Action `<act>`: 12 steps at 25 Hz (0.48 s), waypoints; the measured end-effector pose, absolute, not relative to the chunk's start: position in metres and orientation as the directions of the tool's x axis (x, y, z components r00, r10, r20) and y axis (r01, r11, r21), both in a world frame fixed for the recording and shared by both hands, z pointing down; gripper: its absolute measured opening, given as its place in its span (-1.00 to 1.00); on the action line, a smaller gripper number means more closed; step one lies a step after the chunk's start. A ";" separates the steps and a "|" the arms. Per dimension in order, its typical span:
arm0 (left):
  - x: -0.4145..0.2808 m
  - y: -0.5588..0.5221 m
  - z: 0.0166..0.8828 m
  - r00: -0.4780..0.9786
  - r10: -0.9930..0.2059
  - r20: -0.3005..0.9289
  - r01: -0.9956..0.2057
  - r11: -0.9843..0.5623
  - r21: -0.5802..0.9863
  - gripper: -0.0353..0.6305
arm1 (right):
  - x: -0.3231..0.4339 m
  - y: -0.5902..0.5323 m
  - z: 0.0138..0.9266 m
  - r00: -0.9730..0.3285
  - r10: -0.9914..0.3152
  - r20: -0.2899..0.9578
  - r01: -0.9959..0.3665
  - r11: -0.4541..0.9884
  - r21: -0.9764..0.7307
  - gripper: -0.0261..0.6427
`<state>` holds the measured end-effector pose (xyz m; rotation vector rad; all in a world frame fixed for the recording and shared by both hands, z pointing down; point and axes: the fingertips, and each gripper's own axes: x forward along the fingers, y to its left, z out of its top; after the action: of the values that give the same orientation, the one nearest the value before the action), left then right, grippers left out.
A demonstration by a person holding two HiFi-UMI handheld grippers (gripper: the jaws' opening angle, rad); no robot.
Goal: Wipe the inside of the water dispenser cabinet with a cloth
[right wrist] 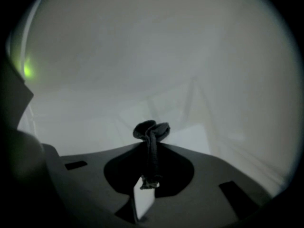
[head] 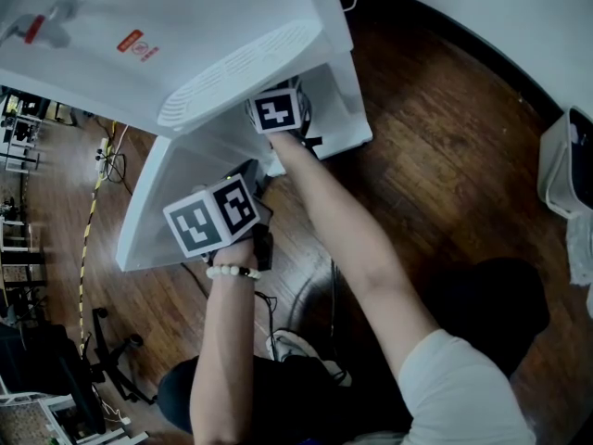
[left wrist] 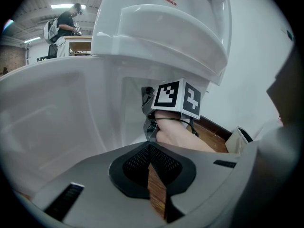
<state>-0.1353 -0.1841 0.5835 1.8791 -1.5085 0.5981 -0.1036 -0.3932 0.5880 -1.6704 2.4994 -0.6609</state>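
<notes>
The white water dispenser (head: 185,44) stands with its lower cabinet door (head: 176,193) swung open. My right gripper (right wrist: 151,144) is shut on a dark, bunched cloth (right wrist: 151,128) and reaches inside the dim white cabinet (right wrist: 142,56). Its marker cube (head: 276,111) shows at the cabinet opening, and the left gripper view catches that cube (left wrist: 178,98) too. My left gripper (left wrist: 149,147) is shut with nothing in it. It hangs outside beside the door (left wrist: 57,113), its marker cube (head: 213,216) in front of the opening. The cloth is hidden in the head view.
Dark wood floor (head: 445,156) surrounds the dispenser. A white bin (head: 567,165) stands at the right edge. Cables (head: 107,156) and a chair base (head: 102,350) lie to the left. A person (left wrist: 64,25) stands far off at a counter.
</notes>
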 end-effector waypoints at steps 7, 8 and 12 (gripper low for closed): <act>-0.140 -0.182 0.586 0.234 -0.673 0.702 -0.970 -0.117 0.212 -0.90 | -0.105 -0.397 0.622 -0.414 -0.878 0.240 -0.866 0.299 -0.400 -0.78; -0.140 -0.182 0.586 0.233 -0.672 0.703 -0.970 -0.115 0.212 -0.90 | -0.106 -0.397 0.630 -0.416 -0.873 0.255 -0.867 0.297 -0.399 -0.78; -0.141 -0.183 0.589 0.237 -0.666 0.707 -0.969 -0.113 0.218 -0.90 | -0.111 -0.399 0.665 -0.428 -0.848 0.312 -0.868 0.289 -0.404 -0.78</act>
<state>-0.1413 -0.1828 0.5891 1.8548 -1.4998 0.5889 -0.1109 -0.3988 0.6655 -1.6991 2.5513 -0.8395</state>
